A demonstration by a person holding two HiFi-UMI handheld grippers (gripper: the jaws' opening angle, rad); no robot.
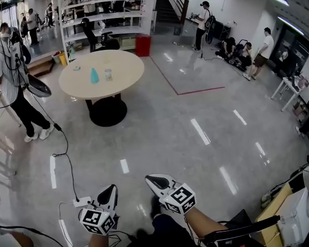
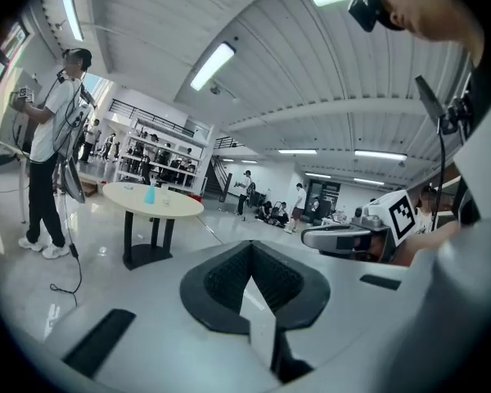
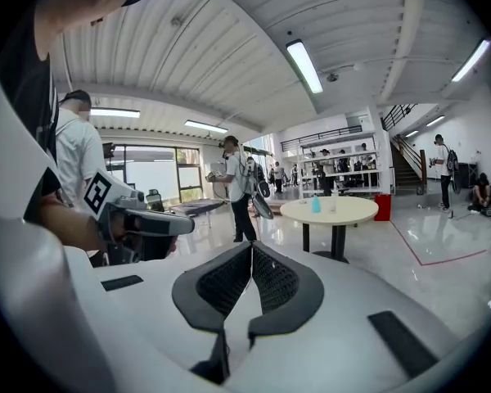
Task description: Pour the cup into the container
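Far ahead stands a round beige table (image 1: 126, 76). On it are a light-blue cup (image 1: 94, 75) and, just to its right, a small clear container (image 1: 108, 74). Both also show small in the left gripper view, the cup (image 2: 150, 195), and in the right gripper view, the cup (image 3: 316, 205) and the container (image 3: 333, 204). My left gripper (image 1: 109, 192) and right gripper (image 1: 155, 181) hang low near my body, several steps from the table. The left gripper (image 2: 251, 248) is shut and holds nothing. The right gripper (image 3: 251, 244) is shut and holds nothing too.
A person in a white shirt (image 1: 10, 81) stands left of the table with grippers and trailing cables (image 1: 67, 158) on the glossy floor. Behind the table are a red bin (image 1: 142, 45) and shelves (image 1: 100, 14). Red tape (image 1: 195, 91) marks the floor; more people stand at the back right.
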